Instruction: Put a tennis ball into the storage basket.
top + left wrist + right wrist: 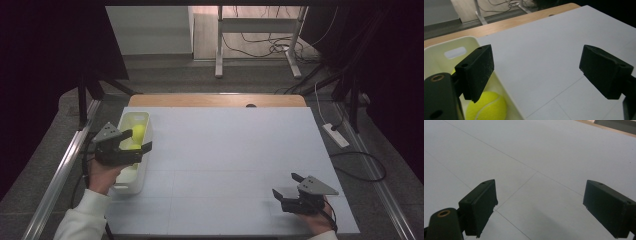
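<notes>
We hold the left gripper (131,148), fingers released, over the bin (141,172) at nine o'clock, seemingly having dropped a ball (486,106), while the right gripper (289,187) idles released at five.

1. The pale grey matt surface (235,155) looks smooth, crossed by thin seam lines; a light wooden strip (217,100) edges its far side.
2. The white rectangular plastic bin (142,172) has smooth, faintly glossy walls.
3. The yellow-green tennis ball (487,106) in it looks fuzzy, like felt.
4. The left claw (536,72) has matt black pads with a fine grainy speckle.
5. The right claw (546,207) carries matt dark pads, slightly chipped at the edges.
</notes>
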